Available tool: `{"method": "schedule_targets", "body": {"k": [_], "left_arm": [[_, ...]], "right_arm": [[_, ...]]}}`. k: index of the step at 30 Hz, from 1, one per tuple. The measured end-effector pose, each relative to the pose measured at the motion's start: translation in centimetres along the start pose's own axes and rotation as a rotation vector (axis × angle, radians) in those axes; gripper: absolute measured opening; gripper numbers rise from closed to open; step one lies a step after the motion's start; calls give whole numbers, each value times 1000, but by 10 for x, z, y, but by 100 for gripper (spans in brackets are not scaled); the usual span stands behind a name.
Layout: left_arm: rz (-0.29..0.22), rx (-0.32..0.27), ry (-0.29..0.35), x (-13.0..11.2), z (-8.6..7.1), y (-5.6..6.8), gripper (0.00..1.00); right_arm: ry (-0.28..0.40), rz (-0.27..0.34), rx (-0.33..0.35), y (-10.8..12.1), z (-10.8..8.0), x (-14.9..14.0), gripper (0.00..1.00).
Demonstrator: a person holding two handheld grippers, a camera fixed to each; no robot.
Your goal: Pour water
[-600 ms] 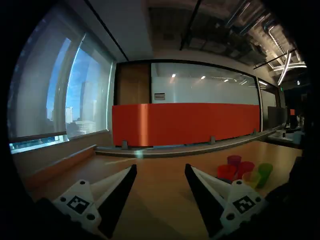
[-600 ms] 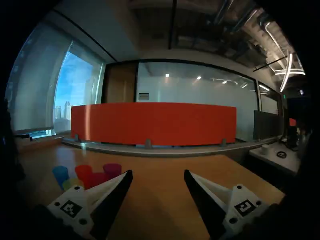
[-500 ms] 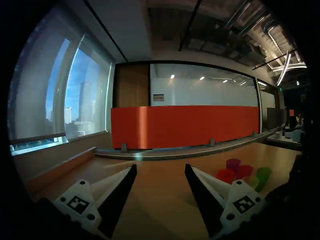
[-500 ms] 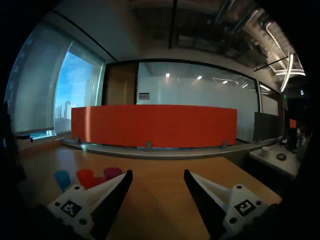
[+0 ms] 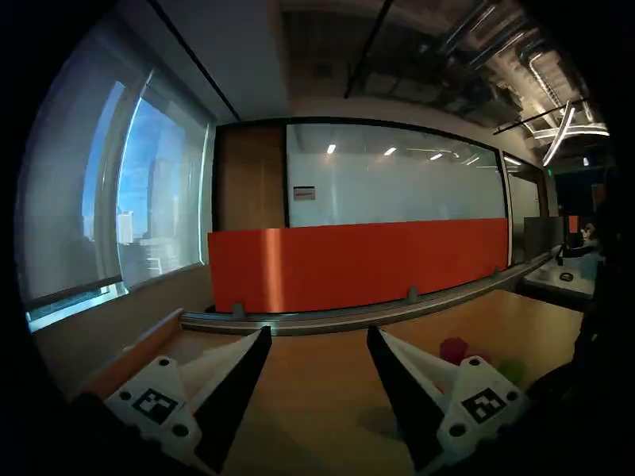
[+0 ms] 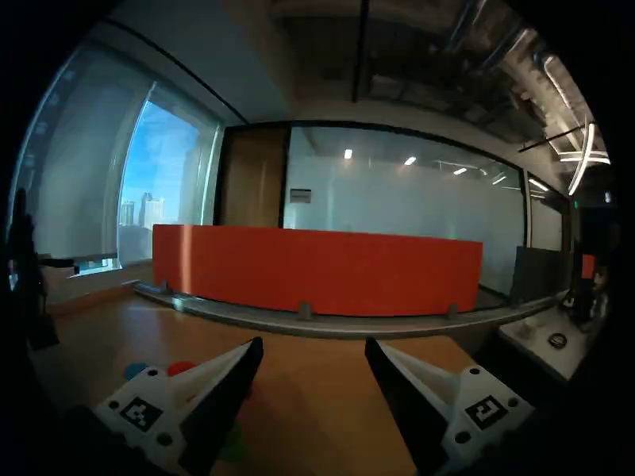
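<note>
Several coloured plastic cups stand in a cluster on the wooden table [image 5: 317, 397]. In the left gripper view a magenta cup [image 5: 454, 349] and a green cup [image 5: 513, 370] peek out beside the right finger, the others hidden behind it. My left gripper [image 5: 317, 332] is open, with nothing between its fingers, left of the cups. In the right gripper view the rims of a blue cup [image 6: 135, 370] and a red cup [image 6: 181, 368] show over the left finger, and a green cup [image 6: 232, 452] shows beneath it. My right gripper [image 6: 313, 343] is open and holds nothing, right of the cups.
An orange partition [image 5: 357, 266] on a grey rail closes the table's far edge, also seen as the orange partition [image 6: 317, 270] from the right. Windows line the left side. A second desk [image 6: 556, 345] with small items stands off to the right.
Both views have tipped upward and turned slightly. The cups have slid lower in each view and are now mostly hidden behind the fingers. Both grippers stay open.
</note>
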State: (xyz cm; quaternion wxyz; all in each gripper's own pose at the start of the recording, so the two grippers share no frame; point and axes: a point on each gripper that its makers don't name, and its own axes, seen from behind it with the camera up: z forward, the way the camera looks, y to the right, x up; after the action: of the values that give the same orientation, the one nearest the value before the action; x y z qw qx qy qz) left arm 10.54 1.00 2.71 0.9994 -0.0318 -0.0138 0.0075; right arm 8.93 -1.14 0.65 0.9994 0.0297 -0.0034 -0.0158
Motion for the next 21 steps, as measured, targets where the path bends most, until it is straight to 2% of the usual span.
{"method": "schedule_targets", "body": {"k": [5, 8, 14, 21], "left_arm": [[-19, -27, 2, 25, 4, 4, 89], [-28, -35, -4, 29, 4, 6, 89], [-14, -65, -13, 33, 7, 10, 89], [-6, -166, -36, 31, 8, 28, 89]], "right_arm": [[2, 46, 14, 1, -1, 20, 99], [6, 63, 27, 2, -2, 24, 99], [-13, 53, 63, -1, -3, 21, 99], [-25, 19, 173, -15, -2, 20, 99]]}}
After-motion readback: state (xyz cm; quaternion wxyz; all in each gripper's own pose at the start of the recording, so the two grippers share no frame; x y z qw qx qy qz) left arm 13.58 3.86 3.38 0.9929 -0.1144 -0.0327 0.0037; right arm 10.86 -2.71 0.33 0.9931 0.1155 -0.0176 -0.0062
